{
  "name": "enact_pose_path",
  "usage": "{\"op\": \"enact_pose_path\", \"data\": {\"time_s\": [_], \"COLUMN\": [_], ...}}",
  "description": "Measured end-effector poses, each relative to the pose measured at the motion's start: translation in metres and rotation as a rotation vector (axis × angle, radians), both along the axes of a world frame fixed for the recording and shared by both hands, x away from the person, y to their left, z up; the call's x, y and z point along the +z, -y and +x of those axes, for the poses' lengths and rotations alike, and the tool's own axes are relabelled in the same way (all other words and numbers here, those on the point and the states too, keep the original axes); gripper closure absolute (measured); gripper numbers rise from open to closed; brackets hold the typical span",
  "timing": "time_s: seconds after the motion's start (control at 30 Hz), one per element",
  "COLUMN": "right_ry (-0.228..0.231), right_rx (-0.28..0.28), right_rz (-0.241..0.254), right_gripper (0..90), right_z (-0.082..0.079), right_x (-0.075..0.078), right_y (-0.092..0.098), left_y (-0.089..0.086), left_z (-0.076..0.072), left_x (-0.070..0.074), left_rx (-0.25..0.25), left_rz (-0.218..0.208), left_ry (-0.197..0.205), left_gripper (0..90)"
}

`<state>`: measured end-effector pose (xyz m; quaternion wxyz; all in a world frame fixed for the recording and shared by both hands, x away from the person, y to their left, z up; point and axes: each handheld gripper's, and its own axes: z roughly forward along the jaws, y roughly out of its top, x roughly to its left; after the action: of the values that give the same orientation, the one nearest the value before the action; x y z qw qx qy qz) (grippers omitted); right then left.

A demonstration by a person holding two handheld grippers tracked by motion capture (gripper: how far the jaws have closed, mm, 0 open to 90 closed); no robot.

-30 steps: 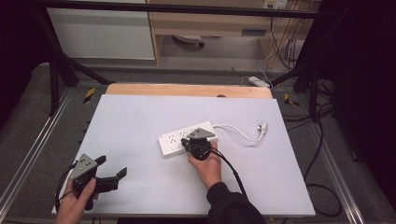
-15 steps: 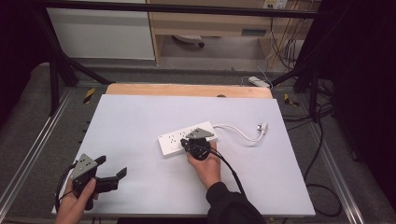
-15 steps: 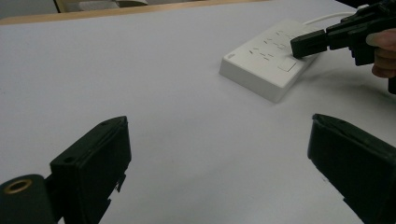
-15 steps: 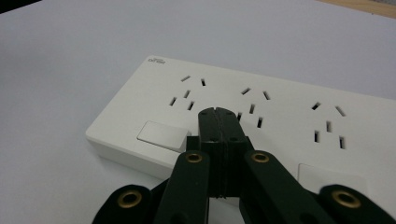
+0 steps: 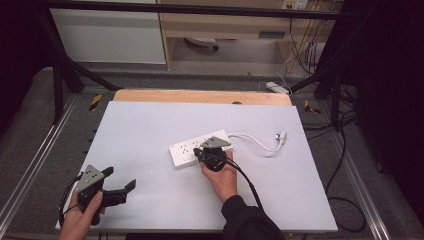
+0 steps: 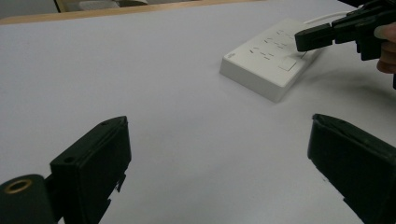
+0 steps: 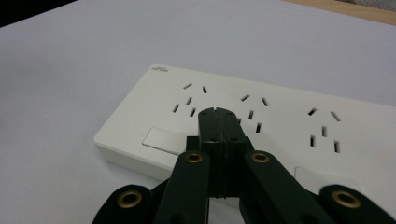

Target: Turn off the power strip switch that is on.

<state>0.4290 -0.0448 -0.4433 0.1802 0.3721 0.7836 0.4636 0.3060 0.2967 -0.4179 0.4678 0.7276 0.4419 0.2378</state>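
Power strip [image 5: 199,148], white and oblong, lay near the middle of the table [image 5: 150,125], set at a slant with its cord [image 5: 260,145] running off to the right and ending in a plug [image 5: 281,136] that rested loose on the surface. Its top face carried a row of socket groups, each a pair of slots above a set of three, and flat rectangular switches [image 7: 161,139] along the near edge; a small maker's mark sat at one corner. The casing looked clean and rigid, likely to slide on the smooth tabletop if pushed sideways.

The right gripper [image 5: 212,156] stood over the near edge of the strip with its jaws pressed fully together and nothing between them. In the right gripper view the joined tips [image 7: 219,116] pointed down at the strip beside a switch, which suggested that the closed jaws served as a single blunt finger for pressing that switch; whether the tips touched the casing could not be told.

The left gripper [image 5: 116,186] was held at the near left corner of the table, well apart from the strip, with its jaws wide apart and empty. It probably waited there so as to leave the working hand unobstructed.
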Motion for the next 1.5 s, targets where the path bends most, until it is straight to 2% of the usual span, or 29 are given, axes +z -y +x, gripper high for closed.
{"op": "enact_pose_path", "data": {"time_s": [0.3,0.43,0.5,0.6,0.67,0.77,0.8,0.83,0.9,1.0,1.17,1.5], "right_ry": [-0.010,-0.025,-0.024,-0.041,-0.064,-0.081,-0.106,-0.106,-0.117,-0.116,-0.085,0.000], "right_rx": [0.018,0.024,0.028,0.029,0.034,0.021,0.008,0.008,0.002,-0.015,-0.032,-0.031], "right_rz": [0.053,0.089,0.082,0.096,0.124,0.116,0.112,0.112,0.099,0.085,0.062,0.079], "right_gripper": [90.0,83.3,79.3,69.8,60.9,46.8,33.1,33.1,26.2,17.6,7.7,4.3], "right_z": [-0.005,-0.007,-0.008,-0.010,-0.010,-0.010,-0.009,-0.009,-0.008,-0.008,-0.009,-0.016], "right_x": [0.011,0.017,0.019,0.023,0.026,0.030,0.031,0.031,0.032,0.033,0.040,0.056], "right_y": [0.006,0.008,0.010,0.013,0.015,0.018,0.020,0.020,0.021,0.024,0.033,0.051], "left_y": [0.000,0.001,0.001,0.001,0.001,0.001,0.001,0.001,0.001,0.001,0.000,0.001], "left_z": [0.000,0.000,0.000,0.000,0.000,0.000,0.000,0.000,0.000,0.000,0.000,0.000], "left_x": [0.000,0.000,0.000,0.000,0.000,0.000,0.000,0.000,0.000,0.000,0.000,-0.001], "left_rx": [0.003,0.002,0.001,0.004,0.006,0.003,0.002,0.002,0.003,0.002,0.002,0.007], "left_rz": [-0.003,-0.001,0.000,0.000,0.002,0.001,0.001,0.000,0.001,-0.002,0.003,0.002], "left_ry": [0.002,0.000,0.000,0.001,0.001,0.000,0.000,0.000,0.000,0.000,-0.002,-0.006], "left_gripper": [6.0,6.0,6.0,6.0,6.0,6.0,6.0,6.0,6.0,6.0,6.0,6.0]}}
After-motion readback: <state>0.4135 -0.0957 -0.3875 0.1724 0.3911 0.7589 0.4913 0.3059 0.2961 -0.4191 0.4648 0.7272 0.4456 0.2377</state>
